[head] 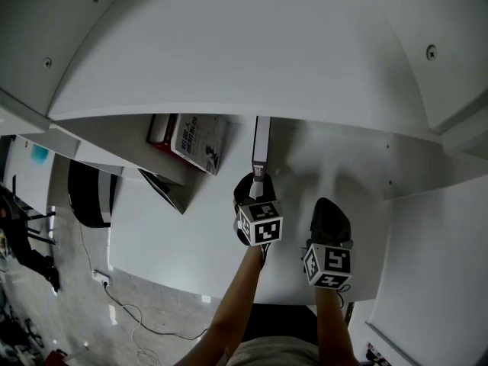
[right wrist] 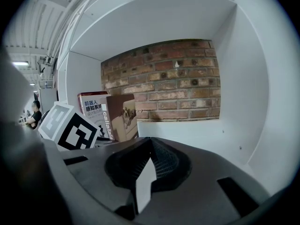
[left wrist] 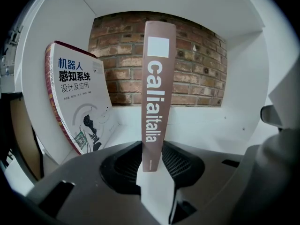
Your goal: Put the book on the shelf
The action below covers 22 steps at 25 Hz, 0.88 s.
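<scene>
A slim brown book (left wrist: 157, 93) with white spine lettering stands upright on the white shelf board (left wrist: 211, 125). My left gripper (left wrist: 153, 156) is shut on the lower end of its spine, one jaw on each side. From above, the book (head: 261, 145) shows as a thin strip ahead of that gripper (head: 258, 183). My right gripper (head: 328, 213) hovers just to the right, over the bare shelf (head: 335, 174). Its jaws (right wrist: 150, 146) meet at the tips with nothing between them. In the right gripper view the brown book (right wrist: 119, 116) stands to the left.
A white-covered book with a red spine (left wrist: 77, 102) leans against the compartment's left wall, close to the held book. A brick wall (left wrist: 197, 74) closes the back. The shelf's right wall (right wrist: 262, 102) stands farther off. Another book (head: 164, 189) lies lower left.
</scene>
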Each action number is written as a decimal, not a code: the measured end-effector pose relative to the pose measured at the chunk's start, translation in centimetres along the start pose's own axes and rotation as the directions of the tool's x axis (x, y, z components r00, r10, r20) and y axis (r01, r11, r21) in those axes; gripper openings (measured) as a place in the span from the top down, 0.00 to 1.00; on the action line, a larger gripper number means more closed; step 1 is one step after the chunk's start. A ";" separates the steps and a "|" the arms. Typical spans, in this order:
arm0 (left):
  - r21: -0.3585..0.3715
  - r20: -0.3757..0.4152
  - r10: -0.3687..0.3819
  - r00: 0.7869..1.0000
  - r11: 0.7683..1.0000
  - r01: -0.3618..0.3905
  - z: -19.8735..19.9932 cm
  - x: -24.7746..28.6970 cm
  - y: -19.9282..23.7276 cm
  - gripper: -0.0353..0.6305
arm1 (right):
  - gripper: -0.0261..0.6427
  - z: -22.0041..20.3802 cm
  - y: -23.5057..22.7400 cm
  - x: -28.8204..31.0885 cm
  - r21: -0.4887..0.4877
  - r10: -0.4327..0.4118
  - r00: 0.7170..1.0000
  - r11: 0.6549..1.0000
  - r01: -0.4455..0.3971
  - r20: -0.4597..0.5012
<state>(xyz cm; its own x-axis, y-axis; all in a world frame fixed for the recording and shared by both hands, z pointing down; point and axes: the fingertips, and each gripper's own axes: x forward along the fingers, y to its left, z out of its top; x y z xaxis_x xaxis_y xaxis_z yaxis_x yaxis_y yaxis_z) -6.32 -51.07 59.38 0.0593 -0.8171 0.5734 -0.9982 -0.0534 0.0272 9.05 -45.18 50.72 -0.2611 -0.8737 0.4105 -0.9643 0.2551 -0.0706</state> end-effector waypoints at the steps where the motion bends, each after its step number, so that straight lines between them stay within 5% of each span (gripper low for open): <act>1: 0.000 0.001 0.002 1.000 1.000 -0.002 0.2 0.1 0.0 0.74 | 0.94 0.0 0.0 0.1 0.001 -0.001 1.000 1.000 0.001 -0.001; 22: -0.031 0.026 -0.013 1.000 0.999 0.013 1.5 1.1 -0.1 0.73 | 0.94 0.1 -0.6 0.5 0.011 -0.014 1.000 1.000 0.014 -0.002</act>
<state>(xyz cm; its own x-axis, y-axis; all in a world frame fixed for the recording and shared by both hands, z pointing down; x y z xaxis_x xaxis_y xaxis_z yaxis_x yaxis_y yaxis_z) -6.18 -52.81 58.79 0.0722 -0.8308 0.5519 -0.9971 -0.0468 0.0601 9.55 -45.77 50.89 -0.2475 -0.8764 0.4132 -0.9683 0.2383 -0.0744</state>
